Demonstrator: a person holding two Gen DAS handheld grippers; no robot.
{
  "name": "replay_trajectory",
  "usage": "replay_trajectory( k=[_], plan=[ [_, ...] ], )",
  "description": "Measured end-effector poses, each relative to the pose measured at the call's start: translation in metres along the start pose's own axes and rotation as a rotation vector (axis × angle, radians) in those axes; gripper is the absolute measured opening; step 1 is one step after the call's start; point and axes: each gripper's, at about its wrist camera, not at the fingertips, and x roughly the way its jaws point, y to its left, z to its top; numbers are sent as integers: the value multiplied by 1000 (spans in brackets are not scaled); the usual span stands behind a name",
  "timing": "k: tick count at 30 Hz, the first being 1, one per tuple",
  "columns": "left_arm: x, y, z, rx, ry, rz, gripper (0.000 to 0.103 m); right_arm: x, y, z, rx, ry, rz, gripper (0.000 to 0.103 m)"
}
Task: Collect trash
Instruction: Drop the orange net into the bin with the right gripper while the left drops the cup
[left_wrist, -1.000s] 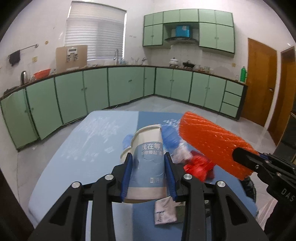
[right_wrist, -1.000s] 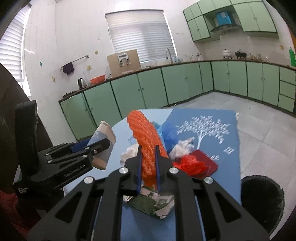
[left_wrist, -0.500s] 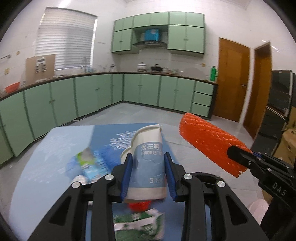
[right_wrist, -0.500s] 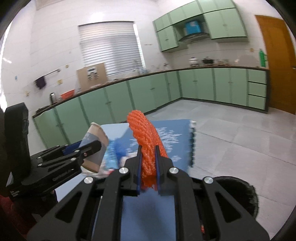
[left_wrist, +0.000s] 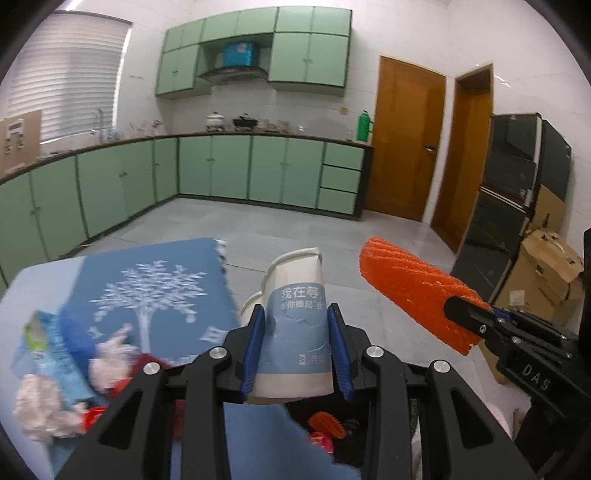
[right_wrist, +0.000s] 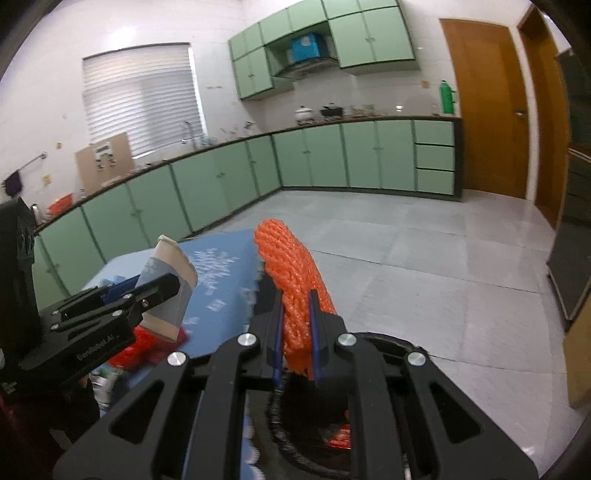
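My left gripper (left_wrist: 296, 312) is shut on a crumpled paper cup (left_wrist: 295, 332) with a blue printed sleeve, held upright past the table's right edge. My right gripper (right_wrist: 295, 300) is shut on an orange foam net (right_wrist: 291, 273), which sticks out beyond its fingers. In the left wrist view that orange net (left_wrist: 410, 291) hangs to the right of the cup. A black trash bin (right_wrist: 388, 341) stands on the floor under both grippers, with red and orange scraps inside. More trash (left_wrist: 55, 369), tissue and wrappers, lies on the blue tablecloth (left_wrist: 155, 291) at the left.
Green base cabinets (left_wrist: 258, 170) run along the far walls, with wooden doors (left_wrist: 402, 140) to the right. A tall black cabinet (left_wrist: 517, 184) and cardboard boxes (left_wrist: 550, 266) stand at the right. Grey tiled floor (right_wrist: 424, 258) lies beyond the bin.
Both grippers have swung to the right, off the pile on the table and over the black bin beside it. The cup and the orange net stay gripped as before.
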Motion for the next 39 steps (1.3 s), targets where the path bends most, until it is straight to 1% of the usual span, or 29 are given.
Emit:
replay_trajectory(
  k=[7, 13, 22, 25, 27, 29, 30, 31, 32, 33, 35, 37, 38, 39],
  plan=[
    [47, -26, -2, 12, 40, -58, 34, 25, -39, -20, 53, 53, -66, 11],
    [82, -35, -6, 18, 90, -75, 34, 49, -63, -33, 90, 97, -94, 11],
    [118, -43, -14, 13, 160, -73, 35, 78, -73, -43, 133, 156, -107, 11],
    [123, -44, -14, 20, 169, -68, 35, 84, -78, -45, 137, 162, -112, 11],
    [125, -45, -14, 19, 176, -70, 36, 85, -79, -45, 138, 164, -118, 15],
    [127, -45, -13, 15, 183, -69, 38, 86, -78, -43, 144, 164, -125, 15],
    [127, -45, -13, 12, 184, -72, 39, 86, -79, -42, 146, 165, -125, 18],
    [127, -44, -12, 11, 185, -72, 43, 86, -79, -43, 151, 165, -129, 21],
    [127, -43, -11, 9, 186, -73, 50, 86, -78, -42, 157, 163, -135, 30],
    [125, -42, -10, 3, 184, -73, 52, 85, -79, -42, 164, 162, -138, 39],
    [123, -39, -9, -6, 182, -71, 53, 83, -80, -43, 171, 155, -148, 40],
    [120, -35, -7, -17, 177, -64, 55, 80, -81, -42, 171, 151, -159, 46],
    [117, -33, -5, -25, 173, -61, 57, 77, -80, -42, 173, 145, -170, 55],
    [112, -29, -3, -32, 167, -54, 59, 74, -78, -41, 174, 137, -180, 69]
  ],
)
